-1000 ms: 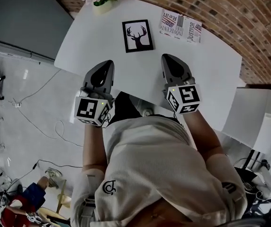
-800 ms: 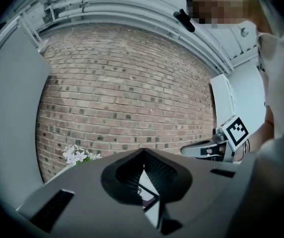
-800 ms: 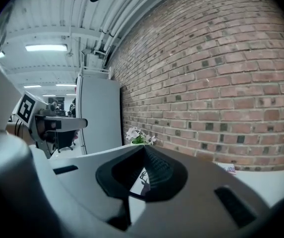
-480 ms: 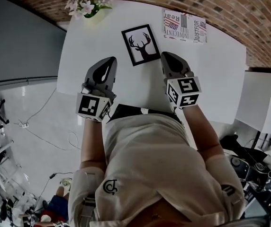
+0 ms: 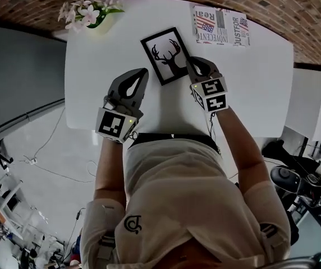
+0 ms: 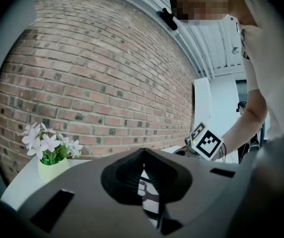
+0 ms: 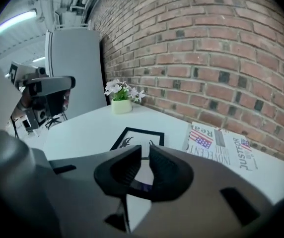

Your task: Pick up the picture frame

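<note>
A black picture frame [image 5: 165, 55] with a deer-antler print lies flat on the white table [image 5: 250, 88], a little askew. My right gripper [image 5: 195, 65] hangs over the frame's near right edge. Its jaws are opening, a narrow gap shows between the tips, and nothing is between them. In the right gripper view the frame [image 7: 132, 134] lies just beyond the right gripper [image 7: 145, 150]. My left gripper [image 5: 142, 74] is shut and empty, off the frame's near left corner. In the left gripper view the left gripper [image 6: 143, 153] points level at the brick wall.
A pot of white flowers [image 5: 90, 13] stands at the table's far left corner, and it shows as the pot of flowers [image 6: 50, 150] in the left gripper view. A magazine [image 5: 221, 26] lies at the far right, against the brick wall [image 5: 295, 10]. The table's near edge is at my waist.
Both grippers have moved forward and down over the table toward the frame. The right one now reaches the frame's near right edge, and its jaws have parted slightly.
</note>
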Motion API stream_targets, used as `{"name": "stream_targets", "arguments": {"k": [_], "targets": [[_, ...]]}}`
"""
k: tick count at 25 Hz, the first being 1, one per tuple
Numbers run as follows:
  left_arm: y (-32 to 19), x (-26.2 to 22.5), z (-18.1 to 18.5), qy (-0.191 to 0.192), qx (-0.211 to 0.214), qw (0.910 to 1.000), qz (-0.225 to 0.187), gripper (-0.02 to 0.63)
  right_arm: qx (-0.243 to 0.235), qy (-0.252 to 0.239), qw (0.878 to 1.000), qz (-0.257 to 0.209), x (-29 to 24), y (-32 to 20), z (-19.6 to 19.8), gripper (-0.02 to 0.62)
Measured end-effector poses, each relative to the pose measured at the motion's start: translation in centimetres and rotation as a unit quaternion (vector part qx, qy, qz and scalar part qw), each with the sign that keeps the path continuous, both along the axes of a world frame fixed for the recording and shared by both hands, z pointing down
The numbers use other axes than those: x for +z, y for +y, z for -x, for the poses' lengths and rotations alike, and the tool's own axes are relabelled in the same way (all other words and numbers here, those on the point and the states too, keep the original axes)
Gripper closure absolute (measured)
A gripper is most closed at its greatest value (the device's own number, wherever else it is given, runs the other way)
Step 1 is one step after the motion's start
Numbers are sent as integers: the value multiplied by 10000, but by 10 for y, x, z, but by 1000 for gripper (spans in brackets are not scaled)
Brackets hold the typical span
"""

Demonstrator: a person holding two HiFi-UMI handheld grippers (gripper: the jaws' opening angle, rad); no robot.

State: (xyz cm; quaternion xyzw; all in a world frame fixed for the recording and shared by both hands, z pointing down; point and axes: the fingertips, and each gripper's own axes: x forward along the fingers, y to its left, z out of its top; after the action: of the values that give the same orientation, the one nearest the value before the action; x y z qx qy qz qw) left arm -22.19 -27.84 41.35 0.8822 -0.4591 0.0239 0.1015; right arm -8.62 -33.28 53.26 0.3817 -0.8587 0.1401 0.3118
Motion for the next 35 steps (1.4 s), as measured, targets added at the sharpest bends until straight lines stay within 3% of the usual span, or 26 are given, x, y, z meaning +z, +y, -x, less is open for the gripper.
{"name": "stream_targets", "arguments": {"k": [1, 6, 15, 20, 27, 30, 35], "targets": [[-5, 0, -1, 39, 27, 10000, -32, 595, -78, 98, 9999, 63, 7, -2, 2, 539], [-21, 12, 4, 196, -5, 9998, -58, 595, -23, 413, 9984, 386, 45, -22, 0, 493], [-22, 36, -1, 193, 220, 9995, 102, 595, 242, 535, 9891, 1351, 94, -31, -12, 473], [-18, 39, -11, 190, 397, 9989, 146, 595, 391, 308, 9835, 1739, 102, -27, -13, 476], [-5, 38, -31, -143, 707, 9974, 5, 595, 404, 477, 9826, 1749, 103, -27, -16, 482], [2, 37, -40, -369, 836, 9958, -79, 595, 615, 453, 9808, 1792, 103, -28, -19, 491], [11, 30, -47, -402, 781, 9959, -193, 595, 1007, 424, 9771, 1827, 102, -21, -31, 507]]}}
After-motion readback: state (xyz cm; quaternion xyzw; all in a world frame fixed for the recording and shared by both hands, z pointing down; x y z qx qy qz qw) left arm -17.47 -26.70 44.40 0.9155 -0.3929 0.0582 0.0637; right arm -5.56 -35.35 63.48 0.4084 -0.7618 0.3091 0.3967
